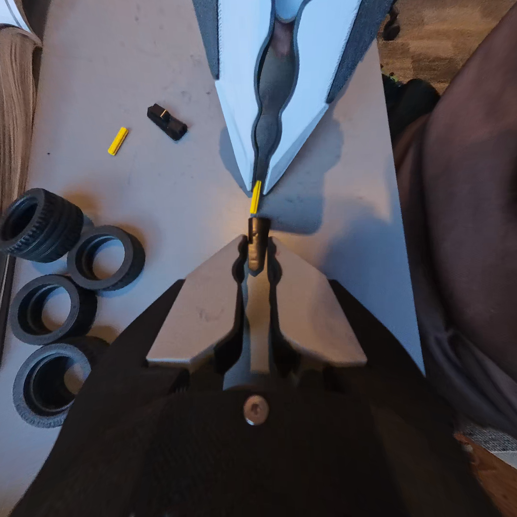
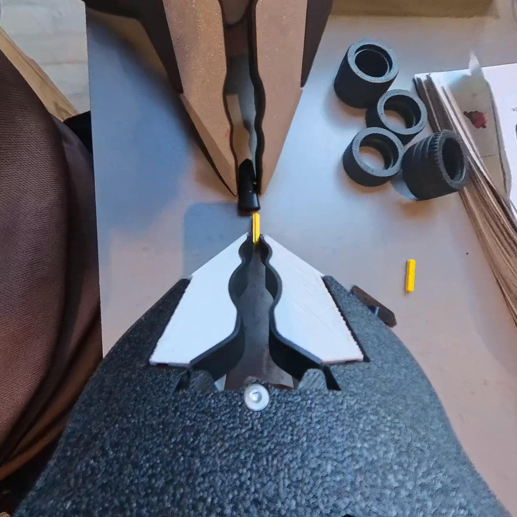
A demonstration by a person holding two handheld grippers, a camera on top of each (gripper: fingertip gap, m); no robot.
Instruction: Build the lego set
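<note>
Right now both claws meet tip to tip above the tabletop (image 1: pixel 167 181), each holding one half of a joint. The left claw (image 1: pixel 256 240) is clenched on a small black connector piece (image 1: pixel 258 237), whose open end sticks out past the fingertips towards the other claw. The right claw (image 2: pixel 256 237) grips a short yellow axle pin (image 2: pixel 256 228) by its rear end, leaving most of its length free. Pin and connector lie almost in one line, the pin's tip just short of the connector's mouth and, as far as I can tell, not yet in it. Held this way, the pin can likely be pushed straight in while the left claw braces the connector.

Spare parts wait on the tabletop: a second yellow pin (image 1: pixel 118 140) and another black connector (image 1: pixel 167 121) lie apart on the left in the left wrist view, and four black rubber tyres (image 1: pixel 106 257) cluster nearer the left edge, one on its side. In the right wrist view a stack of paper booklets (image 2: pixel 481 156) sits beyond the tyres.

The tabletop is pale, matt and faintly scuffed, with warm light and soft shadows under the claws. A brown clothed part of a person (image 1: pixel 461 223) fills the side beyond its edge, and carpet shows farther off.
</note>
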